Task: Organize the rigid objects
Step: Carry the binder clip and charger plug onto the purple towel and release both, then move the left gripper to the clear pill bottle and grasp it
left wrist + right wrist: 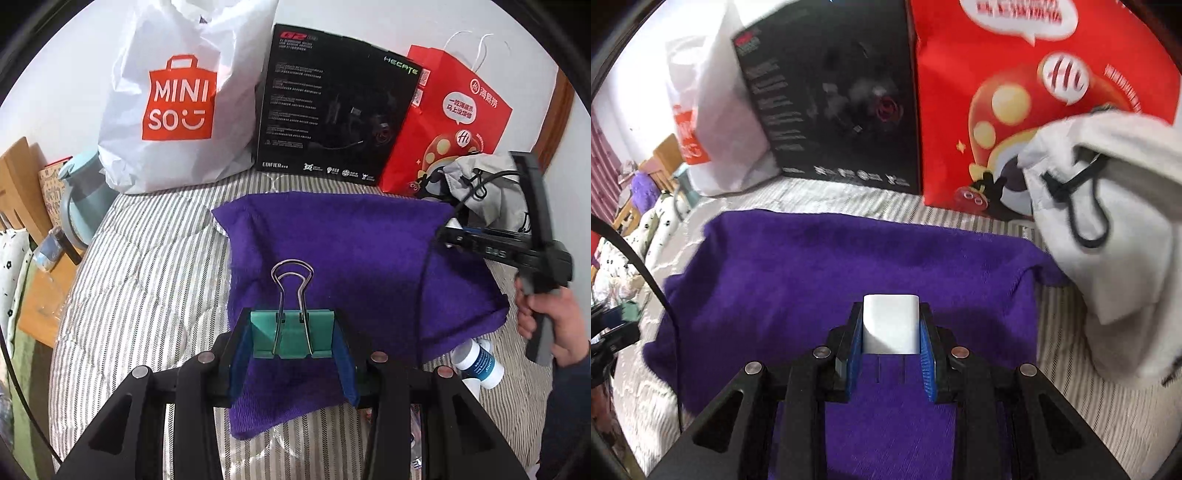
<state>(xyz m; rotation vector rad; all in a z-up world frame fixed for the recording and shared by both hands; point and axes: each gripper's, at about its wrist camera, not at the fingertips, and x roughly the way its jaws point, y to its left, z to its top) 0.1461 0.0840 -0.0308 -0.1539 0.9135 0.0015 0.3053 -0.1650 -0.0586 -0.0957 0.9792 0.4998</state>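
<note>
My left gripper [291, 334] is shut on a green binder clip [291, 334] with steel wire handles pointing away from me, held above a purple cloth [332, 240] spread on the striped bed. My right gripper [891, 325] is shut on a white charger plug [891, 323], its prongs pointing back toward the camera, also above the purple cloth [849, 266]. In the left wrist view the right gripper [454, 230] appears at the right edge, held by a hand [554, 325]. A white bottle [478, 363] lies beside the cloth's right corner.
Along the wall stand a white Miniso bag [177, 99], a black headset box [332, 103] and a red paper bag [450, 118]. A grey drawstring pouch [1108, 229] lies right of the cloth. A light-blue kettle [81, 199] and wooden furniture sit left of the bed.
</note>
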